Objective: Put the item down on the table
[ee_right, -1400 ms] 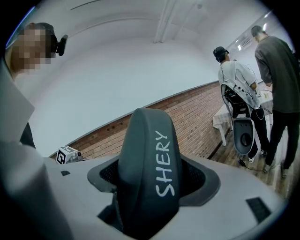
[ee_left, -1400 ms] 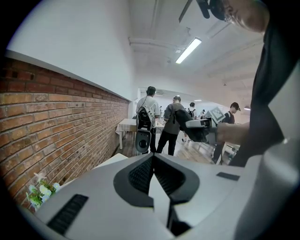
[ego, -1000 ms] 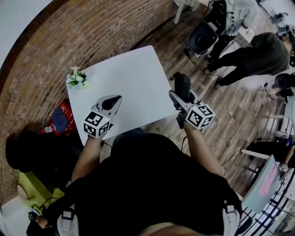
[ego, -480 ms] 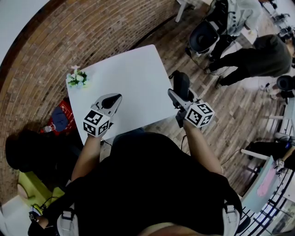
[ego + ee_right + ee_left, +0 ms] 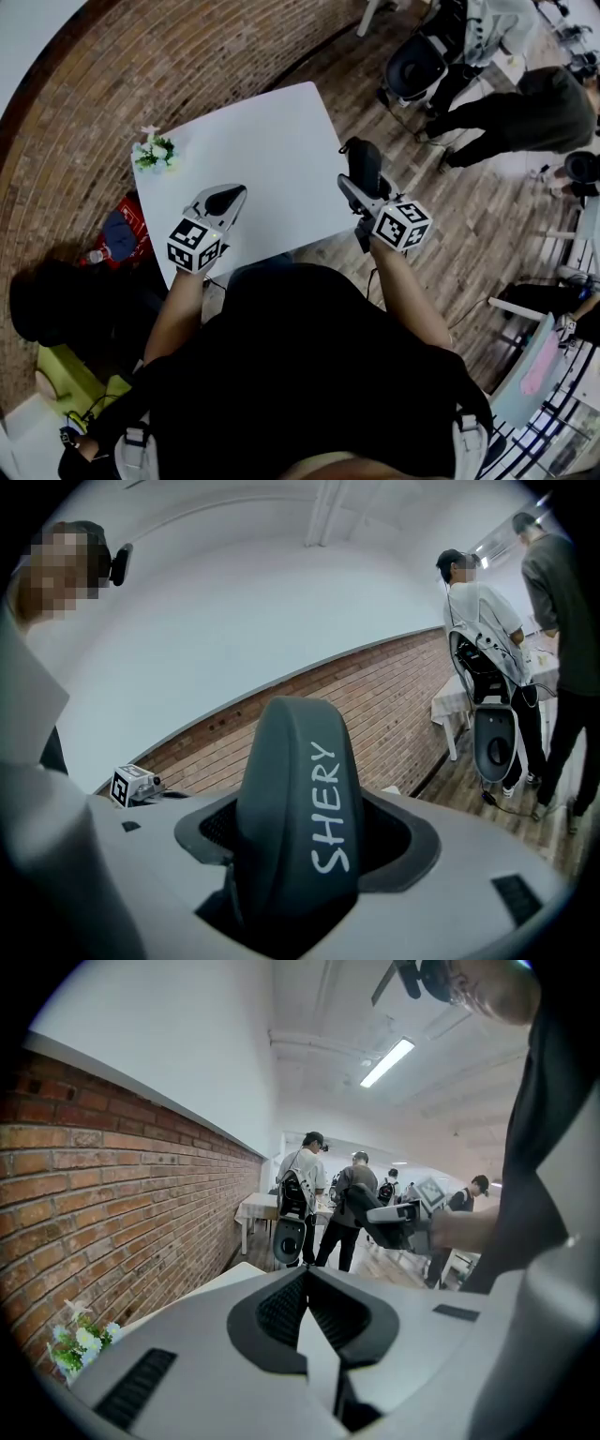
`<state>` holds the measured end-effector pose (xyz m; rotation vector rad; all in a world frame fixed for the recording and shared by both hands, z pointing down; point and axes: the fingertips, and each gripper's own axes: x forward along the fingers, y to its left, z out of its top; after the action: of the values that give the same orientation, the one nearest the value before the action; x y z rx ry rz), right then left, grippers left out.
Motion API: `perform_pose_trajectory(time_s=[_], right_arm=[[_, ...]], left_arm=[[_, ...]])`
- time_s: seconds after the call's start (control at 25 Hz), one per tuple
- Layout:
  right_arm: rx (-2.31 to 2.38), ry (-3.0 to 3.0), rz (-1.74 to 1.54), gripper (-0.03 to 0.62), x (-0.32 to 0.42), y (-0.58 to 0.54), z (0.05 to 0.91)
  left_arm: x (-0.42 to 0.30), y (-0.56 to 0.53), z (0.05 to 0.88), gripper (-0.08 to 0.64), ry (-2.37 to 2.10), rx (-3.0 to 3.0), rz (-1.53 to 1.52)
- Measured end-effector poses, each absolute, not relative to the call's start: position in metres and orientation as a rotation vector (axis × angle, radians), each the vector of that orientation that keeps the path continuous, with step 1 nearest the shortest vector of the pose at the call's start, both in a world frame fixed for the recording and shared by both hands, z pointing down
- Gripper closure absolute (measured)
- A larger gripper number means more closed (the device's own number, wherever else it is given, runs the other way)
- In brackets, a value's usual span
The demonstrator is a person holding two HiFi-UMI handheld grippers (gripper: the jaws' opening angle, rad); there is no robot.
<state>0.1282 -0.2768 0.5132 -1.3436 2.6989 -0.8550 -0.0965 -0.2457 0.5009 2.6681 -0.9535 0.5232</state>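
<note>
Right gripper (image 5: 361,187): shifted slightly toward the bench (image 5: 253,155). Its fingers are clamped on a dark grey case (image 5: 364,161) marked SHERY, held off the bench's right edge, not yet set down. Left gripper (image 5: 223,200): fingers closed together, empty, over the bench's near side.

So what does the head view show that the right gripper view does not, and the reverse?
Only the head view: the whole top of the table, the flowers at its far left corner, and the dark item seeming just past the table's right edge. Only the right gripper view: the white word SHERY on the item, and the jaws closed against it. Both: the right gripper holding the item, and the brick wall.
</note>
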Motion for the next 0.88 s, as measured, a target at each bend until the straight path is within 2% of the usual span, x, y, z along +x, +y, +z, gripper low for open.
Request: perform_pose_trajectory(time_s=[0.44,0.88], right_arm=[[-1.387,2.845,-0.861,0.244,0.116,-0.277,0.551],[-1.395,2.876,-1.016,0.244,0.110,-0.276,0.597]], left_arm=[[-0.095,-0.244,0.504,0.549,-0.950,2.652,0.541],[-0.099,-0.248,0.508,0.549,-0.947,2.639,0.546]])
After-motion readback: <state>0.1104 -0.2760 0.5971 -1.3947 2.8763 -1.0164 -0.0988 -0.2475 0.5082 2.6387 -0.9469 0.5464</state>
